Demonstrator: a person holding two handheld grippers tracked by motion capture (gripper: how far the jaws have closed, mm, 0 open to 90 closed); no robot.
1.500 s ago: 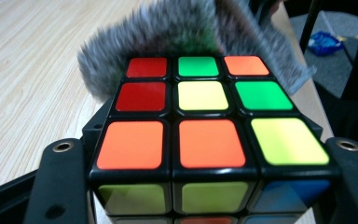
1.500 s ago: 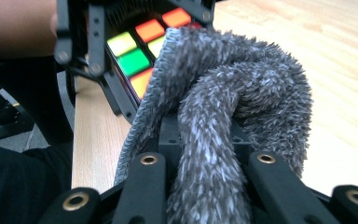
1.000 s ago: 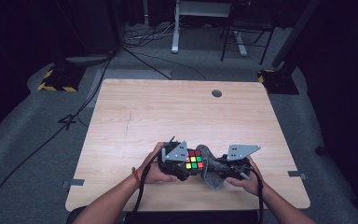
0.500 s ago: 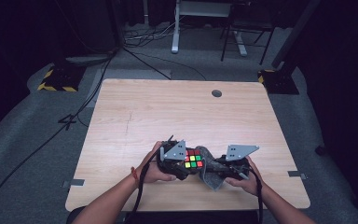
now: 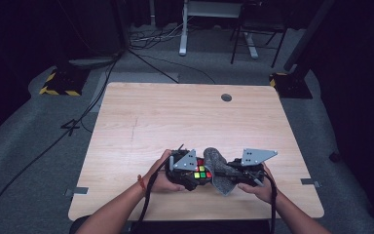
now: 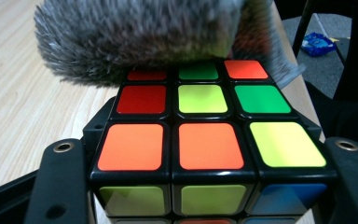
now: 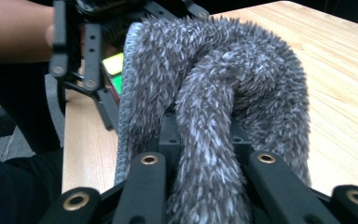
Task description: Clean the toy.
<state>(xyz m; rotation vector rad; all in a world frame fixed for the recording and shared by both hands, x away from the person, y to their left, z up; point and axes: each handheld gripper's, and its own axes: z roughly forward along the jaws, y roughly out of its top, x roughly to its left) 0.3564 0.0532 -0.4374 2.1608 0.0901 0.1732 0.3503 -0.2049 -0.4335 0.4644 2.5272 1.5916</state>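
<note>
A scrambled colour cube [image 5: 202,171] sits near the table's front edge, and my left gripper [image 5: 193,176] is shut on it. In the left gripper view the cube [image 6: 205,140] fills the space between both black jaws, showing orange, yellow, red and green stickers. A grey fuzzy cloth [image 6: 135,37] lies over the cube's far edge. My right gripper [image 5: 228,171] is shut on that cloth [image 5: 218,165], just right of the cube. In the right gripper view the cloth [image 7: 214,93] bunches up between the jaws of my right gripper [image 7: 205,186], against the cube [image 7: 114,70] and the left gripper [image 7: 79,46].
The wooden table [image 5: 175,122] has a round cable hole [image 5: 226,97] at its far right. Cables and stand legs [image 5: 185,48] lie on the dark floor beyond. A blue item [image 6: 319,43] lies on the floor off the table's edge.
The cloth has shifted slightly over the cube's right side with a small move of the right gripper. The left hand and the cube have stayed put.
</note>
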